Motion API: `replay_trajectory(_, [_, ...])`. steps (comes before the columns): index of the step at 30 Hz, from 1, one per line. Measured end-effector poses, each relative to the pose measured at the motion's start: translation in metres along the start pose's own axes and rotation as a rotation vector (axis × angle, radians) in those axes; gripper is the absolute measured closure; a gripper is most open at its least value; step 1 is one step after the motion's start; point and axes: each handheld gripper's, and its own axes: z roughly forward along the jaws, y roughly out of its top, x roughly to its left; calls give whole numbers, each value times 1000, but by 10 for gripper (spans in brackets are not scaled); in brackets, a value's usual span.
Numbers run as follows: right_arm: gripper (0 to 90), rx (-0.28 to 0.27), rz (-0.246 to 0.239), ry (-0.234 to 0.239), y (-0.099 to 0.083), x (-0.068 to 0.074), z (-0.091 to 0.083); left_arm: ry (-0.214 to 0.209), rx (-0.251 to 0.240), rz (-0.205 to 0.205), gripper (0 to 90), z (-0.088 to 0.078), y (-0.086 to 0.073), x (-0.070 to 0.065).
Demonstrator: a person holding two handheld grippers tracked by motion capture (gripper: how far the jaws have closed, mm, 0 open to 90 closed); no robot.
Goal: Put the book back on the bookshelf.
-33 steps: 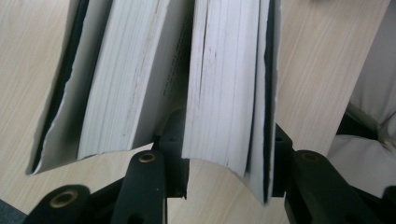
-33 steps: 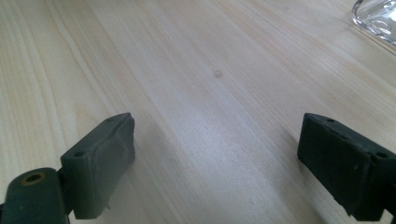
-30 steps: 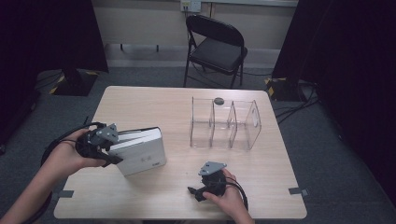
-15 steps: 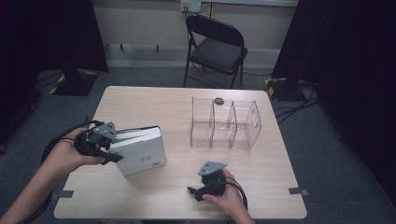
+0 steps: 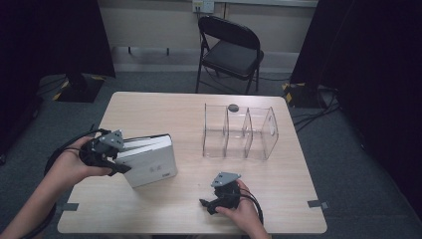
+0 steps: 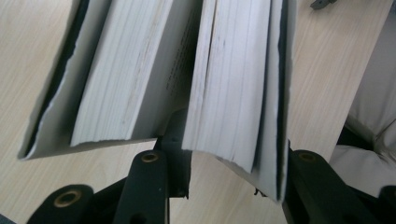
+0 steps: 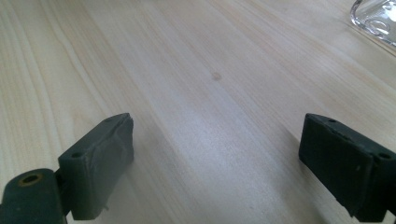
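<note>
High view: left tool (image 5: 117, 154) grips the book (image 5: 149, 160) at its left edge, on the desk (image 5: 189, 209) left of the clear rack (image 5: 239, 132). Left gripper view: one jaw sits between the pages, the other outside the cover, clamping part of the block. Nothing has shifted over the last second: hold appears settled, lift not yet begun. Right tool (image 5: 219, 196) rests open, empty.

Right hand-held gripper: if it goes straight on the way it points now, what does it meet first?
Probably nothing soon. The right hand-held gripper has open jaws over bare table. The clear organizer lies off to one side of its line, though depth is hard to judge.
</note>
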Motion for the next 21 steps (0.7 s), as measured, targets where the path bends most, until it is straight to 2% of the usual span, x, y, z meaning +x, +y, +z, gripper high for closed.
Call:
replay_trajectory(4, [94, -4, -1, -7, 1, 0, 1, -2, -2, -15, 617, 1, -2, 0])
replay_trajectory(7, [92, -3, 5, -14, 1, 1, 2, 3, 6, -4, 592, 1, -4, 0])
replay_trajectory(9, [92, -1, 5, -15, 1, 1, 2, 6, 0, -14, 586, 1, -5, 0])
replay_trajectory(10, [92, 11, 13, -16, 2, 1, 1, 7, 2, -5, 582, 0, -6, 1])
replay_trajectory(12, [93, 14, 14, -24, 4, 2, 3, 1, -3, -24, 569, 0, -7, 1])
replay_trajectory(14, [104, 30, 19, -29, 7, 2, 3, 5, -4, -23, 563, 0, -8, 1])
replay_trajectory(17, [130, 50, -5, -10, 11, 1, 4, 13, -3, -27, 549, -2, -10, 2])
replay_trajectory(21, [146, 76, -26, 28, 17, 2, 6, 31, 5, -22, 484, -4, -12, 1])
